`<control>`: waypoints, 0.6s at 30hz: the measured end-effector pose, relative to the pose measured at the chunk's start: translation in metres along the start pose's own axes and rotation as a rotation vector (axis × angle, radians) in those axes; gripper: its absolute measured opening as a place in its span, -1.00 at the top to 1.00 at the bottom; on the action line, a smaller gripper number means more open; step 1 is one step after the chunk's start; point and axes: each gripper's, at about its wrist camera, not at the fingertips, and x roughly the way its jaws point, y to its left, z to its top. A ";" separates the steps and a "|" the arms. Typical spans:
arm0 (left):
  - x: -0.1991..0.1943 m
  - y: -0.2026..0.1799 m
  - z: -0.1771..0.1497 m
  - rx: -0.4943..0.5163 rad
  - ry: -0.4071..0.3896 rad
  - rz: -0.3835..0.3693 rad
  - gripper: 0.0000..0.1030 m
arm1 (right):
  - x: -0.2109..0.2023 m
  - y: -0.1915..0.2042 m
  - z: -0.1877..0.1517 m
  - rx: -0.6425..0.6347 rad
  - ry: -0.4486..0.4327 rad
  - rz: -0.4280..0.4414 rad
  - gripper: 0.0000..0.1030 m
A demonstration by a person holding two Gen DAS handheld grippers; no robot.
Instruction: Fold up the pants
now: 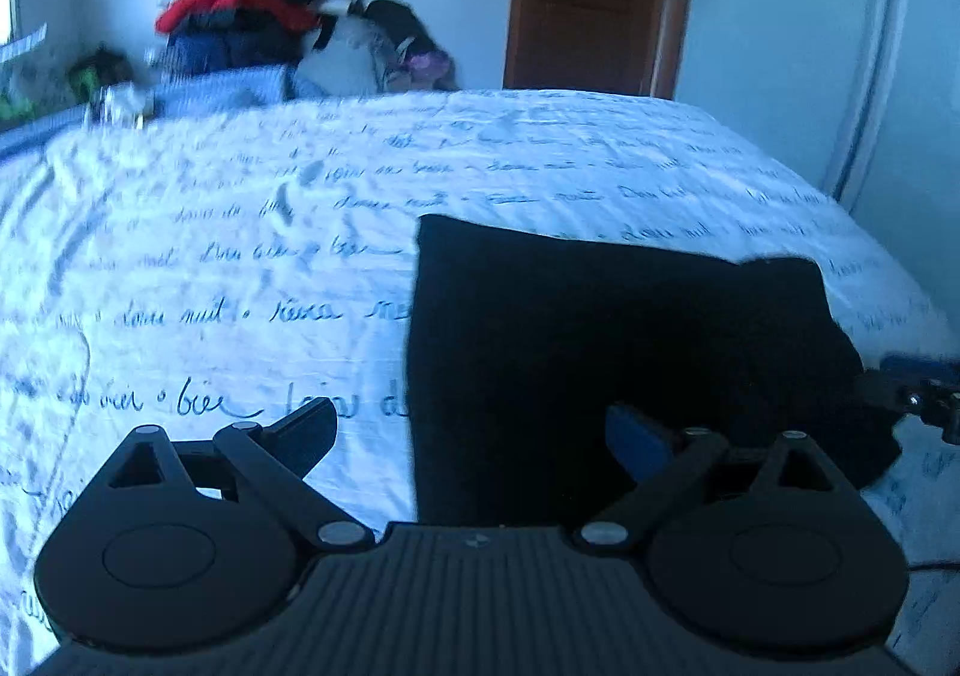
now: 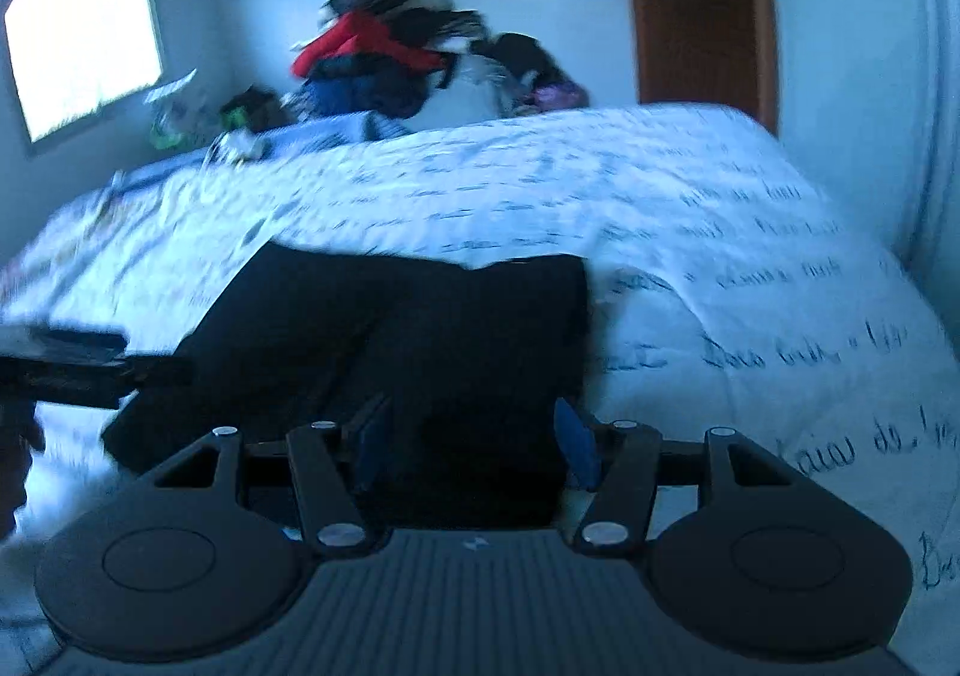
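The left tongs (image 1: 474, 436) gape wide at lower centre of the left view, empty, one finger over the script-printed bedspread (image 1: 240, 232), the other over the black pants (image 1: 612, 352). The pants lie on the bed, folded into a flat, dark, roughly square slab filling the centre right of that view. The right tongs (image 2: 474, 445), moderately open, hover empty above the slab's near edge.

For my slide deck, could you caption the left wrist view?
Open left gripper above black folded pants on a script-print bedspread.
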 end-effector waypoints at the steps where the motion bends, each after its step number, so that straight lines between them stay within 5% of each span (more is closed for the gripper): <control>1: 0.003 0.007 0.002 -0.026 0.015 -0.015 -0.86 | 0.002 -0.010 0.001 0.042 0.008 0.011 -0.13; 10: 0.039 0.051 0.005 -0.203 0.163 -0.222 -0.84 | 0.035 -0.056 -0.003 0.308 0.104 0.220 -0.21; 18: 0.063 0.057 0.008 -0.198 0.173 -0.415 -0.97 | 0.062 -0.071 0.011 0.358 0.164 0.401 -0.30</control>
